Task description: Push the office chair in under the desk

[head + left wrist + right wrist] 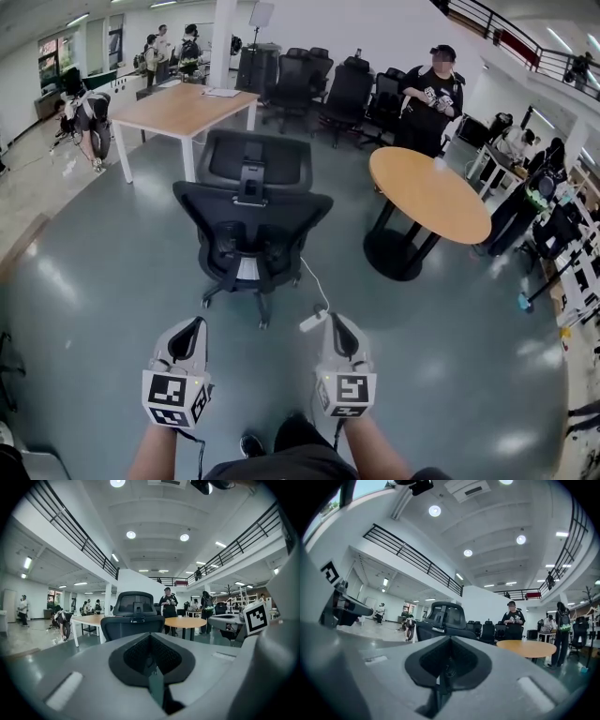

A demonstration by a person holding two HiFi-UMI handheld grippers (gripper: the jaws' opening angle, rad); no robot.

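Office chair [251,220]: out on the open floor [103,281], its back turned to the grippers, not under the desk.
Desk [178,108]: beyond the chair and a little to its left, apart from it.
Left gripper [194,325]: short of the chair, not touching it, jaws clenched on nothing.
Right gripper [336,321]: short of the chair, jaws clenched, empty.
Round table [431,192]: right of the chair.
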